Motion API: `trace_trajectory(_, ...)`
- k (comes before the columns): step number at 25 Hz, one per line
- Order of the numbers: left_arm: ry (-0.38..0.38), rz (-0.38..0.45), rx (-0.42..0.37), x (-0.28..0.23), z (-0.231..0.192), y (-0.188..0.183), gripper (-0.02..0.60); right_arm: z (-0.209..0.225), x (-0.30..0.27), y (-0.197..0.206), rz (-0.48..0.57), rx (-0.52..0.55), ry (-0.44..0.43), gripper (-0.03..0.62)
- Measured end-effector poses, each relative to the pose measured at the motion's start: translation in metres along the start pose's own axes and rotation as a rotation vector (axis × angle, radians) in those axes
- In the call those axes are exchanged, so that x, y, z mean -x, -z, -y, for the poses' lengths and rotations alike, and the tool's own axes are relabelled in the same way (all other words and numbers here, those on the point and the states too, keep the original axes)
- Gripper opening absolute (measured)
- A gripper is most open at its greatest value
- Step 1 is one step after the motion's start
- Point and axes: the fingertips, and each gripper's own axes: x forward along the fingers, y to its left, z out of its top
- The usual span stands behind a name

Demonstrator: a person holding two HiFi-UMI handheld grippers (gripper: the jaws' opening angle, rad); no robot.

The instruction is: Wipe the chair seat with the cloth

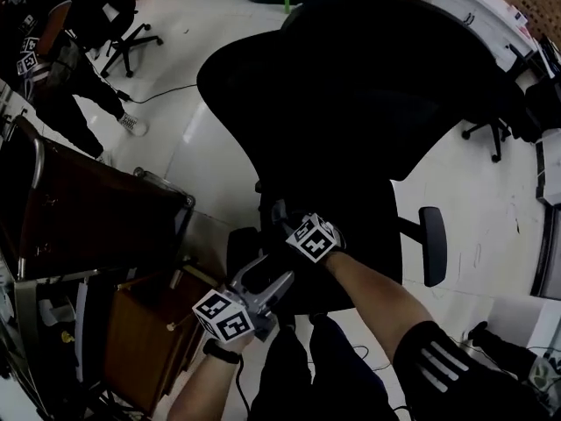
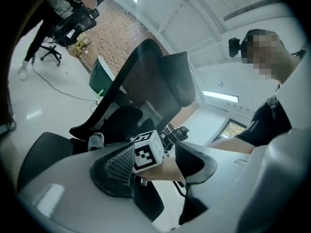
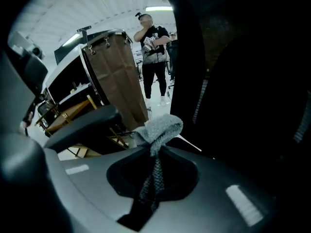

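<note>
Pinching the cloth (image 3: 159,126) is my right gripper (image 3: 155,155), its jaws pressed together on a fold so that a grey bunch pokes out just past the tips. In the right gripper view the cloth hangs ahead of me. A black armrest (image 3: 80,123) is at 10 o'clock, and the dark back of the chair (image 3: 243,81) fills everything from 1 to 5 o'clock. Whether the cloth touches the seat I cannot tell; that part is too dark.

In the head view the seat (image 1: 351,191) is a black mass at centre. My right gripper sits at its 7 o'clock edge, marker cube up, with my forearm running back toward 5 o'clock.

My left gripper (image 2: 154,163) grips nothing. Its 2 jaws are spread wide, and between them the left gripper view shows only the right gripper's cube and my forearm further off. In the head view the left gripper lies at 7 o'clock of the right one, near but apart.

A white floor (image 1: 202,139) shows around the chair. A brown cabinet (image 1: 79,217) stands at 9 o'clock of the chair. A person (image 1: 53,60) stands at 10 o'clock, well apart, just beside a 2nd chair (image 1: 127,38).
</note>
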Motion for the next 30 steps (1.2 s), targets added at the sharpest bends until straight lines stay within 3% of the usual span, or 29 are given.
trace_trajectory(7,-0.005,0.045,0.023,-0.017,-0.034,0.005,0.284,0.031,-0.089,0.014,-0.037,0.137,-0.009,0.028)
trace_trajectory(14,0.004,0.047,0.027,-0.030,-0.046,0.013,0.284,0.038,-0.129,0.026,-0.046,0.199,-0.040,0.028)
trace_trajectory(17,0.012,0.026,0.012,-0.040,-0.043,0.017,0.284,0.048,-0.122,0.034,-0.031,0.176,-0.041,0.028)
trace_trajectory(20,0.029,0.004,0.007,-0.051,-0.036,0.023,0.284,0.075,-0.104,0.067,-0.088,0.175,-0.001,0.028)
trace_trajectory(26,0.071,-0.019,0.004,-0.072,-0.018,0.029,0.284,0.163,-0.032,0.158,-0.228,0.108,0.144,0.028)
trace_trajectory(30,0.093,-0.039,0.000,-0.081,-0.008,0.035,0.284,0.221,0.032,0.209,-0.257,0.018,0.273,0.028)
